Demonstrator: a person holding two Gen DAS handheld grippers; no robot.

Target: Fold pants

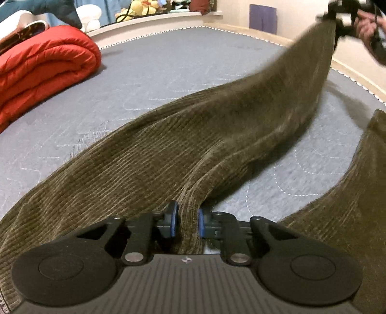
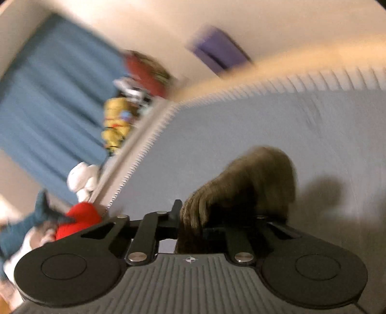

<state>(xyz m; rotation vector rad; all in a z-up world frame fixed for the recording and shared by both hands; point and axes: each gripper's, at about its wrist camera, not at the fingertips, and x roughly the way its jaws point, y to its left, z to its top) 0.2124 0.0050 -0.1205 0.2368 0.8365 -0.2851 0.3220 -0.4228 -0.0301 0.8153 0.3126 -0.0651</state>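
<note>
Folded red quilt (image 1: 45, 65) on grey mattress (image 1: 154, 72), plush toys (image 1: 142, 8), blue curtain (image 2: 53, 96)

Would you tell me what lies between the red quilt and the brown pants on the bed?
Only bare grey mattress separates the red quilt from the brown pants, as the left wrist view shows.

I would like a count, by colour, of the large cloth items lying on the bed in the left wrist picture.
Olive-brown: 1, the corduroy pants
Red: 1, the folded quilt
Total: 2, both on the grey mattress
</note>
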